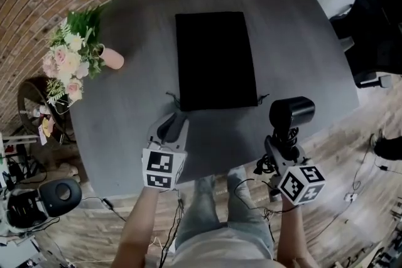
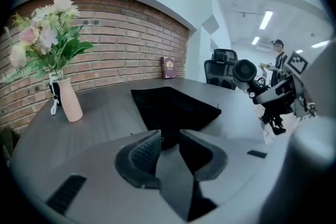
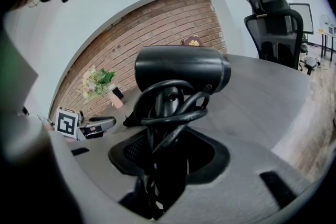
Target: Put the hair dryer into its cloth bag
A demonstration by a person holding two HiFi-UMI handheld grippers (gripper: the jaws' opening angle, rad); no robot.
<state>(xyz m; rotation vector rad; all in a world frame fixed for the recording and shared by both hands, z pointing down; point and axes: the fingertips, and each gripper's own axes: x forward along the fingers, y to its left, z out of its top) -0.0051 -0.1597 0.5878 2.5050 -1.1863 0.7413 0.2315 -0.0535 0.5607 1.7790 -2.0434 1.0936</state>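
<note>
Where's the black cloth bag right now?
Head view: the cloth bag lies flat on the table, beyond the left gripper, between the flower vase on its left and the hair dryer on its right.

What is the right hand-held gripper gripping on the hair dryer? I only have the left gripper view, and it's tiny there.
Observer: The handle, with the cord looped around it. The right hand-held gripper is clamped on both and holds the hair dryer upright.
Operator: Which end of the bag faces the person?
Observer: The drawstring end. In the head view, drawstrings stick out at both near corners.
Operator: How near is the left hand-held gripper to that end?
Observer: From above, its tip sits just short of the bag's near left corner, beside the drawstring. I cannot tell whether it touches.
</note>
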